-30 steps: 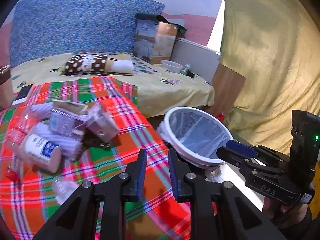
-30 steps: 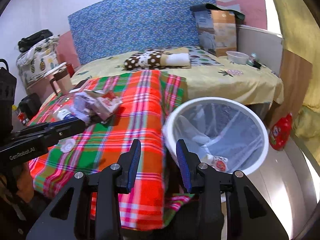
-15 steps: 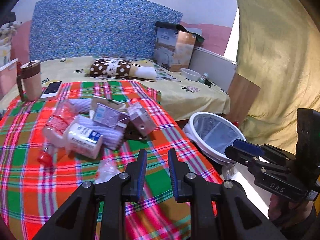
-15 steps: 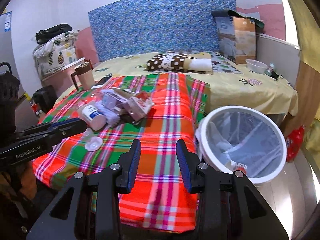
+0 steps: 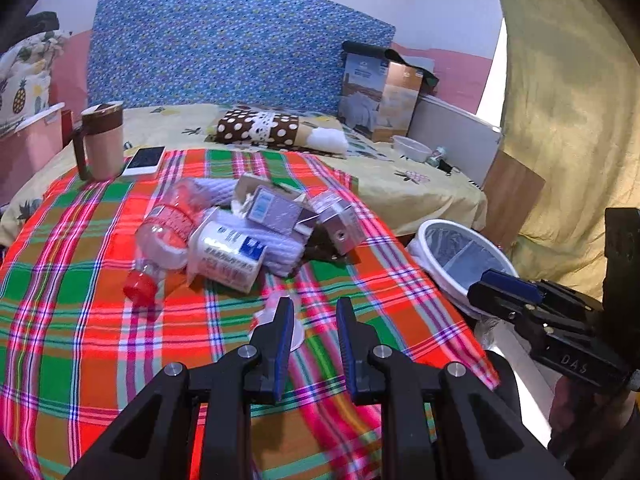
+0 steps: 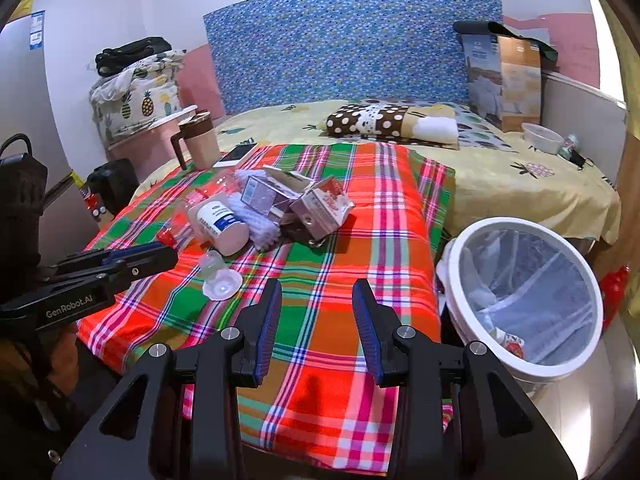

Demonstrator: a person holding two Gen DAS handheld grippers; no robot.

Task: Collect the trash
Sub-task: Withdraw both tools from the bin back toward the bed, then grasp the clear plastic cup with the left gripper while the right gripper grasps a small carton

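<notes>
A heap of trash lies on the plaid cloth: a clear bottle with a red cap, a white canister with a blue label, and crumpled cartons. A small clear cup lies in front of the heap. My left gripper hovers just short of this cup, its jaws opening, its pads pressing on nothing. Over the cloth's near edge my right gripper is open and empty. The white-rimmed lined bin stands on the floor to the right, with some trash inside.
A brown mug and a phone sit at the cloth's far left corner. Further back on the bed are a dotted pillow, a cardboard box and a white bowl. A red bottle lies beyond the bin.
Both views have swung left, away from the bin and onto the trash heap. The left jaws stand wider apart than before.
</notes>
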